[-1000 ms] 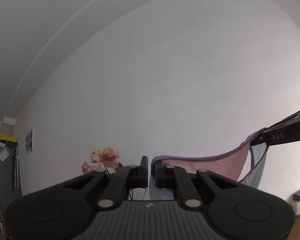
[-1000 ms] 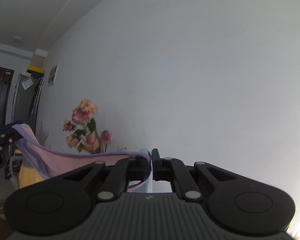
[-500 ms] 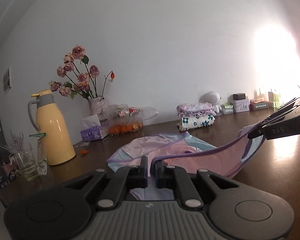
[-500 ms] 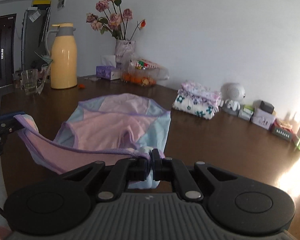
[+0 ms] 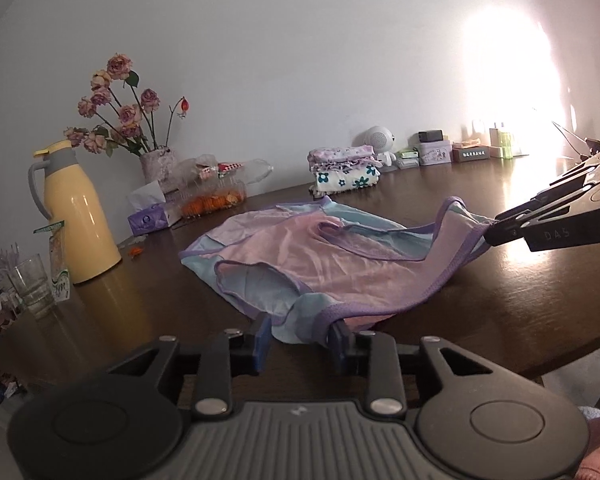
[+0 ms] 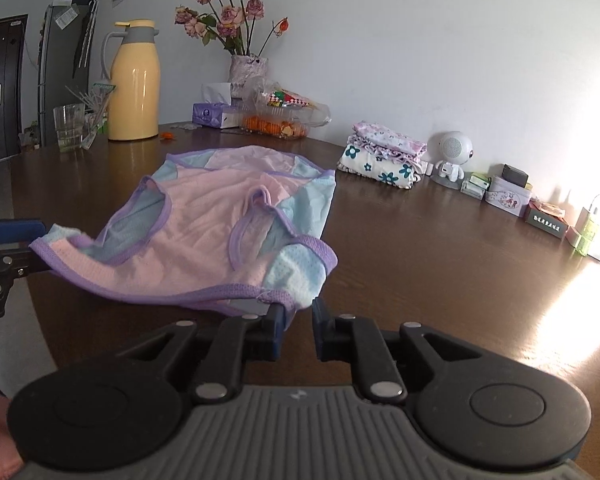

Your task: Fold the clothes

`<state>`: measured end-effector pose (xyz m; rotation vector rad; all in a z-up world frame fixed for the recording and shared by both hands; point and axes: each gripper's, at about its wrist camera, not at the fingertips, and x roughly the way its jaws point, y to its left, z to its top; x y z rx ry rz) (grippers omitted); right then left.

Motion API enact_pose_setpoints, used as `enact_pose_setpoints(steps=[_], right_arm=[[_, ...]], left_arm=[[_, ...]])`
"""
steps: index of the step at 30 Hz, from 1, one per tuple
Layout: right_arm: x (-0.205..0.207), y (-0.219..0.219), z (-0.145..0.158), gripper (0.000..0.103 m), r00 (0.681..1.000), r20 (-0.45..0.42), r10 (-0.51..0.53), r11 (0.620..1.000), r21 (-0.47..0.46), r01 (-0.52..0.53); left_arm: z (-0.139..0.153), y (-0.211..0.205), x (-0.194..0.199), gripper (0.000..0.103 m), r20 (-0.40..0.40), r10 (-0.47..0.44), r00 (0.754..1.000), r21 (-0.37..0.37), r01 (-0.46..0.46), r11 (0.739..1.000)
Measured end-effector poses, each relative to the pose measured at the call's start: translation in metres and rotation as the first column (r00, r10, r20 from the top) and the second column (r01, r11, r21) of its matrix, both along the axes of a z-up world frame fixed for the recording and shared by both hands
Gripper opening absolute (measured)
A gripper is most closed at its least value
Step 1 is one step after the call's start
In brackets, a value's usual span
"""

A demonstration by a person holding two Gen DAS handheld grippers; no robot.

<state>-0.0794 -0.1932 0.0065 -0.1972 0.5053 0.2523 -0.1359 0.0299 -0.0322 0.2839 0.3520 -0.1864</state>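
Fingers of the left gripper [image 5: 299, 336] stood spread apart at the near edge of the bench [image 5: 520, 300], the hem of a pink, blue and purple child's top [image 5: 320, 256] lying loose between them rather than pinched. On the right gripper [image 6: 293, 328] the gap was narrower but still parted; the hem corner touched the inner face of its left finger, and in the left wrist view that corner looked lifted off the wood, so whether any hold remained could not be told for certain.

Beyond the fingers, the top lay spread on the dark bench, front up, armholes and neckline showing, its near hem rumpled and its far edge flat. No fold line showed in it: the garment looked laid out for folding, with sides and length yet to be brought in, as far as these views settled it.

Farther back, against the wall, a stack of folded clothes [image 6: 384, 156] in floral prints sat neatly, suggesting some of the pile was already done. Around it stood a yellow flask [image 6: 134, 84], a vase of dried roses [image 6: 248, 68], a tissue box [image 6: 214, 114], a tray of oranges [image 6: 278, 126] and a small white robot figure [image 6: 452, 158].
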Motion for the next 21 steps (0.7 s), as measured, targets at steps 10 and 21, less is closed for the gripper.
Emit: enact_pose_setpoints(steps=[10,21], right_arm=[[-0.028,-0.027,0.021,0.039,0.997,-0.041,0.071,0.992,0.105,-0.066],[0.109,0.031,0.051,0.035,0.976,-0.065,0.207,0.975,-0.068,-0.211]], left_arm=[[0.009,0.022,-0.021,0.063,-0.078,-0.095,0.992,-0.032,0.092,0.995],[0.031,0.020,0.080,0.062,-0.120,-0.017,0.993,0.020,0.019,1.000]])
